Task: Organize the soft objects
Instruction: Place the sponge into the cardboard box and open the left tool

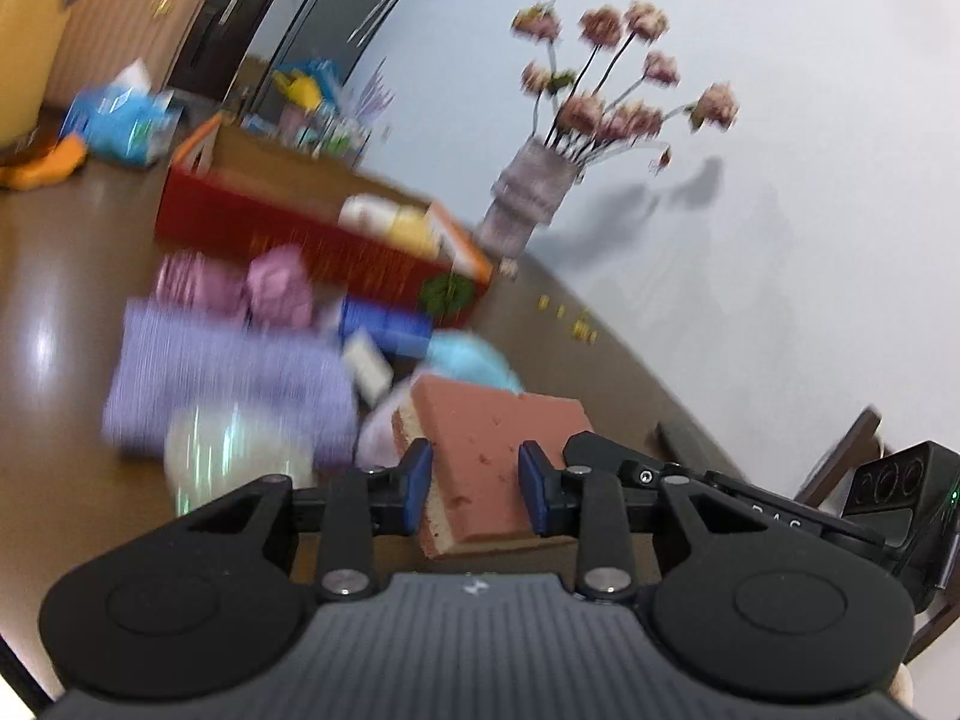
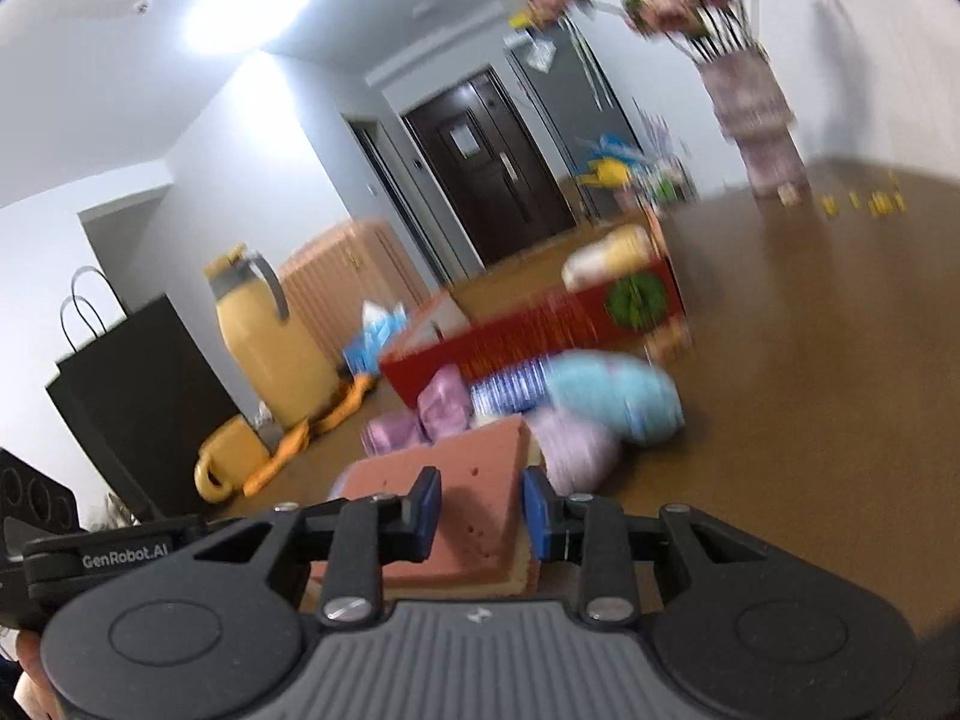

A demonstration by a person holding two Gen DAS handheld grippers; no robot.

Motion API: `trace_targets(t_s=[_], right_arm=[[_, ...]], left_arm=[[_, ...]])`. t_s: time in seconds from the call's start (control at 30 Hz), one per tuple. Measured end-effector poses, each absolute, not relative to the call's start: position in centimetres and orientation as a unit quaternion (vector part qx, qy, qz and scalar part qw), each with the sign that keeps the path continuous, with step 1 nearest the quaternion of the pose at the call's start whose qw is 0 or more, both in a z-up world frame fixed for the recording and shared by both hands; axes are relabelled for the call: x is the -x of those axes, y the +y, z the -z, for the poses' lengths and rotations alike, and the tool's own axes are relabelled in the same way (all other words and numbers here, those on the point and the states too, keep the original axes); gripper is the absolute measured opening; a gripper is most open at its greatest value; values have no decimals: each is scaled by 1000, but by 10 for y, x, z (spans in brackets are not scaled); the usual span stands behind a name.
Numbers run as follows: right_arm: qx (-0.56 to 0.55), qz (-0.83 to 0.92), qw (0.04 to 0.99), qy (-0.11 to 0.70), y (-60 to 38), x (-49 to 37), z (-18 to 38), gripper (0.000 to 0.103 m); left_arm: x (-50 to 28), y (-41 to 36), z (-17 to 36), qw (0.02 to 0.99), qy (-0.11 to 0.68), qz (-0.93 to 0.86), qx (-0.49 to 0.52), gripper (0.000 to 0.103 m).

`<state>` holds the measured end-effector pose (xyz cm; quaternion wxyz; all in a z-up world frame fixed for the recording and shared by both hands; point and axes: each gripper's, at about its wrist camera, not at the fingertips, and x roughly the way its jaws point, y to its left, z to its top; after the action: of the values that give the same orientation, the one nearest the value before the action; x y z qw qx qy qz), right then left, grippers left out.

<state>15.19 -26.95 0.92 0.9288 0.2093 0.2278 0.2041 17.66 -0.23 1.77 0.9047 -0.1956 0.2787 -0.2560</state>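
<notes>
Left claw (image 1: 475, 486) and right claw (image 2: 482, 513): both narrowly set, blue pads pressed on opposite ends of one pink sponge (image 1: 498, 450), which is held clear of the brown desk (image 1: 72, 276). Beyond it, a purple towel (image 1: 228, 372) at 10 o'clock and a light-blue soft item (image 1: 468, 360) at 12 are seen blurred. A red box (image 1: 312, 240) is placed behind them, a flower vase (image 1: 528, 192) at 1 o'clock.

Porous pink sponge (image 1: 498, 450), glossy brown wooden table (image 1: 60, 312), matt black gripper (image 1: 474, 486).
</notes>
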Motion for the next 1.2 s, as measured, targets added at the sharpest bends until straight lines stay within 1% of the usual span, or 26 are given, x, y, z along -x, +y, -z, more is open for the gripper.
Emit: trace_targets(t_s=[0.07, 0.17, 0.27, 0.37, 0.43, 0.53, 0.67, 0.73, 0.8, 0.87, 0.97, 1.1, 1.2], right_arm=[[-204, -208, 933, 212, -266, -172, -29, 29], [-204, -215, 933, 206, -254, -219, -58, 29], [-185, -213, 940, 190, -233, -281, -84, 29], [-180, -210, 941, 196, -214, -353, -100, 29], [-187, -203, 937, 215, -202, -409, -101, 29], [-193, -190, 926, 263, -183, -495, -86, 29], [-211, -182, 898, 339, -164, -585, -46, 29], [-220, -175, 886, 370, -156, -614, -26, 29], [-221, -177, 872, 398, -144, -638, -10, 29], [-205, -182, 870, 409, -132, -645, -1, 31], [-168, -180, 877, 413, -118, -646, 5, 30], [-155, -167, 890, 394, -119, -635, -7, 30], [-158, -171, 894, 383, -134, -618, -31, 30]], left_arm=[[-198, 3, -40, 911, 262, 256, 186, 31], [-240, 11, -73, 916, 265, 246, 173, 31], [-297, 20, -99, 923, 266, 238, 146, 30], [-374, 33, -112, 922, 285, 223, 136, 30], [-423, 41, -110, 920, 301, 211, 135, 30], [-498, 52, -94, 915, 332, 192, 126, 31], [-572, 61, -58, 907, 376, 155, 108, 31], [-599, 65, -39, 904, 393, 139, 97, 33], [-611, 66, -28, 906, 397, 123, 78, 37], [-615, 67, -24, 913, 386, 117, 65, 40], [-612, 68, -26, 918, 371, 132, 53, 42], [-601, 66, -36, 921, 366, 127, 32, 43], [-579, 68, -60, 927, 354, 120, 33, 44]])
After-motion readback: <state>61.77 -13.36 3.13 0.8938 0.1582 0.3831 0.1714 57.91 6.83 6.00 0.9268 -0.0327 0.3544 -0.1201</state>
